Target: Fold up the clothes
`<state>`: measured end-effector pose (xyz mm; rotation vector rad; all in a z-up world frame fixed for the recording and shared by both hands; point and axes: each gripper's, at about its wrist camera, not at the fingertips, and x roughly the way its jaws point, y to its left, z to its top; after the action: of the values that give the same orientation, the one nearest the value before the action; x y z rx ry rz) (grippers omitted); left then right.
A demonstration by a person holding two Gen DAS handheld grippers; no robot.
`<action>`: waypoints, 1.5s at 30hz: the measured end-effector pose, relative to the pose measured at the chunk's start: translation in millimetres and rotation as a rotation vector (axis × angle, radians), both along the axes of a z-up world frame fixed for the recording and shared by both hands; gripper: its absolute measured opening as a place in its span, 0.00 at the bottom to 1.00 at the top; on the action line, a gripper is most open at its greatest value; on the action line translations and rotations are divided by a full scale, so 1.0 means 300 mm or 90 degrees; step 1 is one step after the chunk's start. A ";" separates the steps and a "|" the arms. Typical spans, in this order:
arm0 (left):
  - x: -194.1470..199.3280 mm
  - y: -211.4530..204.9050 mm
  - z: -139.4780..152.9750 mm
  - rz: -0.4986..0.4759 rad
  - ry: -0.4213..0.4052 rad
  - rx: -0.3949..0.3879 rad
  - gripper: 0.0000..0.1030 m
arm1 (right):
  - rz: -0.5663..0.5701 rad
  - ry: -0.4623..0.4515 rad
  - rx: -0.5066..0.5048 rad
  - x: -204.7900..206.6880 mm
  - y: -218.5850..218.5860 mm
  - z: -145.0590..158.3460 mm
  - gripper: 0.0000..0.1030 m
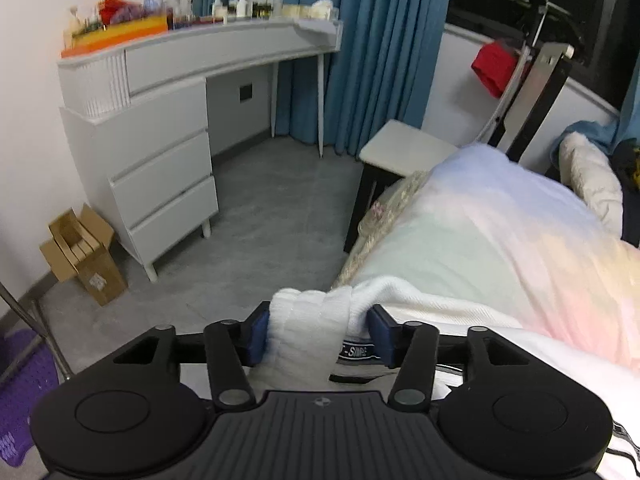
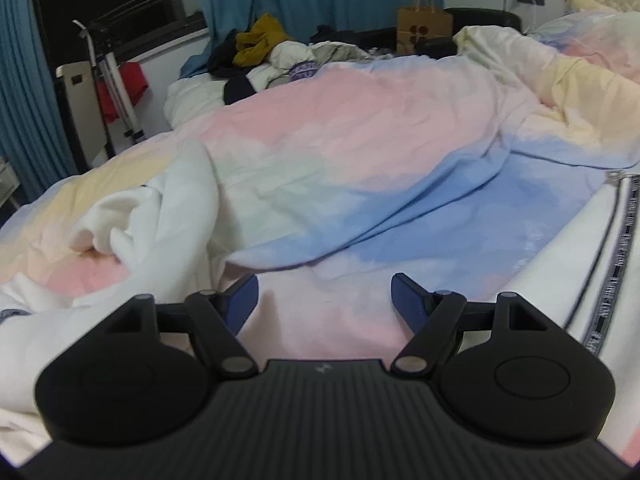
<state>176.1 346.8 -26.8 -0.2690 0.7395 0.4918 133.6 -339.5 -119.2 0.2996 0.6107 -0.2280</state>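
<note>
White knitted garment (image 1: 308,320), thick and ribbed, lies bunched at the near edge of the bed, on the pastel quilt of pink, blue, yellow and pale green patches (image 1: 500,232). In the left wrist view a bunched fold of it stands up between the blue-padded fingers (image 1: 256,334) of the left gripper (image 1: 318,332), at 6 o'clock in that picture. The left pad touches the cloth; the right pad sits at the fold's edge, and I cannot tell whether it presses. The fingers stand about half open, with the fold filling most of the gap. A dark label strip with white lettering (image 1: 356,351) shows just below the fold.

In the right wrist view the same white garment (image 2: 160,216) sprawls in loose folds from 9 o'clock down to 7 o'clock, well left of the right gripper (image 2: 324,292). That gripper's fingers are spread wide and hold nothing; bare quilt (image 2: 360,140) shows between them. A white cloth piece trimmed with black lettered tape (image 2: 616,256) lies at 3 o'clock.

Off the bed, the left view shows a white dressing table with drawers (image 1: 160,168) at 10 o'clock, blue curtains (image 1: 360,40) at 12 o'clock and a brown cardboard box (image 1: 84,252) on the grey floor at 9 o'clock.
</note>
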 end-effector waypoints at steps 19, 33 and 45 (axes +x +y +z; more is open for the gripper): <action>-0.437 -0.557 0.260 -0.200 -0.152 0.018 0.79 | 0.115 -0.070 0.064 -0.079 0.026 0.108 0.73; -0.626 -1.036 0.098 -0.228 -0.135 -0.025 0.82 | 0.164 -0.085 0.212 0.222 -0.056 0.138 0.74; -0.433 -1.010 -0.102 -0.262 -0.086 -0.076 0.82 | 0.242 0.027 0.152 0.706 0.043 0.092 0.65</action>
<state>46.0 44.0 -57.4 -0.2496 0.6712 0.0390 345.3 -326.6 -91.8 0.4022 0.7254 0.2061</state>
